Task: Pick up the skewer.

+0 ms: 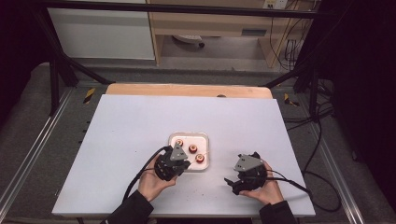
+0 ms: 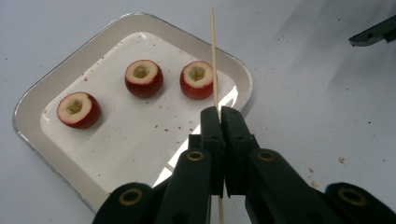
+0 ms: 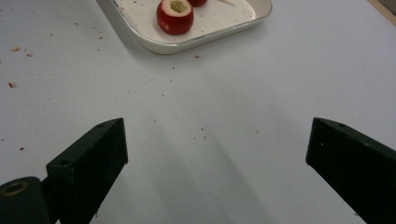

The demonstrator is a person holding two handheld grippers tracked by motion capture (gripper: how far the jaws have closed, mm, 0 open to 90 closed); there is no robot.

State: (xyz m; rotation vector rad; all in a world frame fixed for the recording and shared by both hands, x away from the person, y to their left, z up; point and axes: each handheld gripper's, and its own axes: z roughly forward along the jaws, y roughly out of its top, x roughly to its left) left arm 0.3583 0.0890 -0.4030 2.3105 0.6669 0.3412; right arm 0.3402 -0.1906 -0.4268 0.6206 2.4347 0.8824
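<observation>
Pinching the thin wooden skewer [image 2: 214, 60] upright in your left hand-held gripper [image 2: 219, 114] above the white tray [image 2: 243, 77] of cored red fruits [image 2: 197, 80], you ready it for spearing, while your right hand-held gripper [image 3: 217, 144] hangs released over the tabletop [image 3: 210, 102].

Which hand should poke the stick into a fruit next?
Probably the left: the left gripper is shut on the skewer right over the tray. The right gripper is open, empty, farther off.

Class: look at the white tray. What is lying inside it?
The white tray holds three cored red fruits, plus crumbs. Its near corner is hidden behind the left gripper, shut on a skewer.
</observation>
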